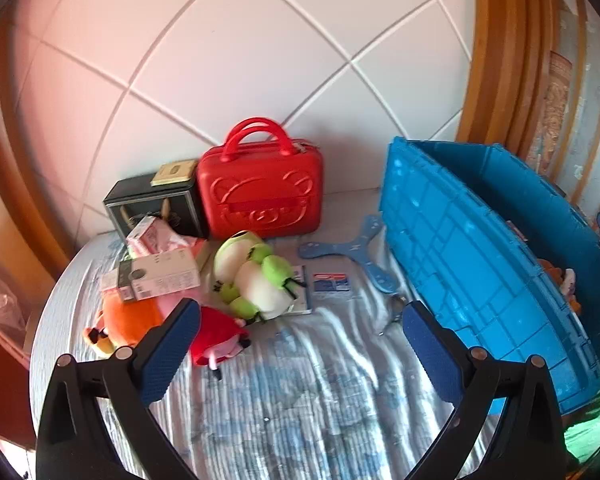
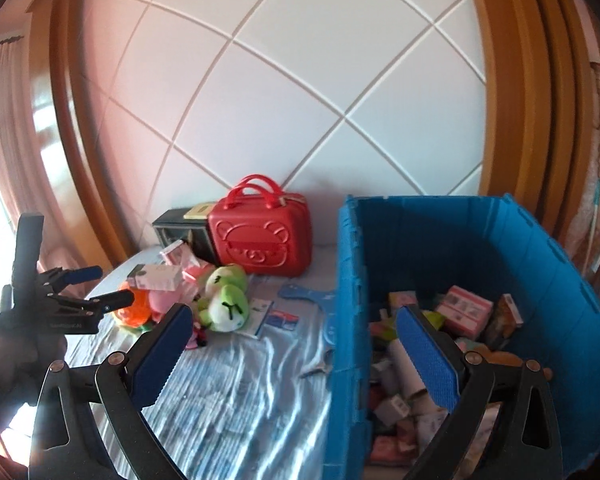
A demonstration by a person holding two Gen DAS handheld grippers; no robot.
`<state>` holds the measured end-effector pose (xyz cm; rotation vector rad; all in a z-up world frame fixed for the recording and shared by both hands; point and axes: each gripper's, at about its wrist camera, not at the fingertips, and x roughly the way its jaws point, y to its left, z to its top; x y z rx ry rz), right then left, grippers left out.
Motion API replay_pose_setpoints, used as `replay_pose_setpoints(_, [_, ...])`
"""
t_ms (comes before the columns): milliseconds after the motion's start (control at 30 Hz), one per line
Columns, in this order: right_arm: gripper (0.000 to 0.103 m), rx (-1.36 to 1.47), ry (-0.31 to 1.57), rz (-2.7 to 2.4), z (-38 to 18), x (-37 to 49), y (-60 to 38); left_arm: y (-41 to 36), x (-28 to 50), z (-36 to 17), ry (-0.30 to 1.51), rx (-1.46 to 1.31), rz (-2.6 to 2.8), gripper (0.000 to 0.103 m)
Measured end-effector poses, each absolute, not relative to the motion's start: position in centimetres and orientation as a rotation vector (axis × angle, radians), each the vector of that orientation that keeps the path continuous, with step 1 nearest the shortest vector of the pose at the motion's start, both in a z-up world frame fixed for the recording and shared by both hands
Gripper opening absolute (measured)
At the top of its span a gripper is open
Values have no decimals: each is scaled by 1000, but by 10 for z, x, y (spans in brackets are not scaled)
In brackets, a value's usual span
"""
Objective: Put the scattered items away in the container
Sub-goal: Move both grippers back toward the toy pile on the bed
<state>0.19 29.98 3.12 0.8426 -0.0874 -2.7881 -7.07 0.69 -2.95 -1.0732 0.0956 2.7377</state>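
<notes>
Both claws, left claw point(image 1: 300, 344) and right claw point(image 2: 296, 348), are being held wide and empty; the frog plush point(image 1: 256, 276) near the bed's head edge could be knocked off while the blue crate point(image 2: 348, 300) is being reached.

Blue crate point(image 2: 440, 240); red case point(image 1: 260, 188) (embossed bear).

Quilted headboard point(image 1: 228, 40) — wooden frame point(image 2: 512, 80)
</notes>
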Motion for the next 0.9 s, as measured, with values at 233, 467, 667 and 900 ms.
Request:
replay_pose_setpoints(233, [103, 936, -82, -2685, -5, -30, 218, -82, -95, -54, 103, -1130, 2813, 102])
replay_pose_setpoints(467, [103, 1002, -54, -2647, -36, -50, 162, -138, -161, -84, 249, -1126, 2709, 102])
replay_pose_setpoints(667, [103, 1146, -63, -2651, -84, -74, 136, -164, -222, -112, 420, -1091, 2552, 102])
replay_pose_setpoints(900, [103, 1361, -55, -2653, -156, -93, 133, -175, -289, -152, 590, -1110, 2289, 102])
